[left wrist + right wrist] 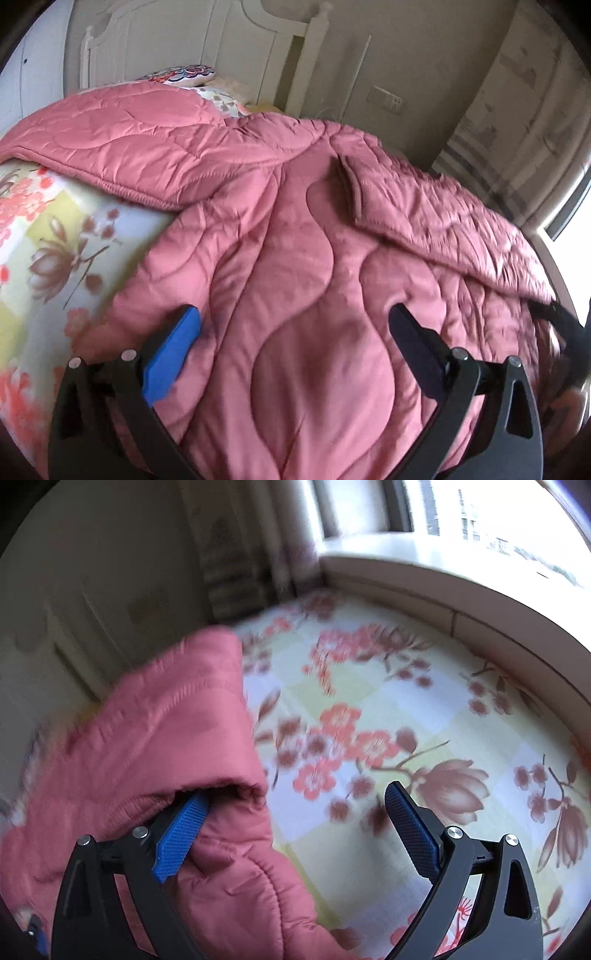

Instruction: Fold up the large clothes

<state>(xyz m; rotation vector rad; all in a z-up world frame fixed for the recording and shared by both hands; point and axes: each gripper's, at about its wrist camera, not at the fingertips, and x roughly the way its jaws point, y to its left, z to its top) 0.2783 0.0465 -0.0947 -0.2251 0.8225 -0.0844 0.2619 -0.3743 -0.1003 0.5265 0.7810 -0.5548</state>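
A large pink quilted garment lies spread over the bed, with a fold on its upper left and a flap turned over on its right side. My left gripper hovers over its middle, jaws wide open, nothing between them. In the right wrist view an edge of the same pink garment lies at the left over the floral sheet. My right gripper is open too; its left finger rests against a fold of the pink fabric, the right finger stands over bare sheet.
The floral bedsheet shows at the left. A white headboard and a patterned pillow lie beyond the garment. A wall socket sits at the right. A window ledge borders the bed's far side.
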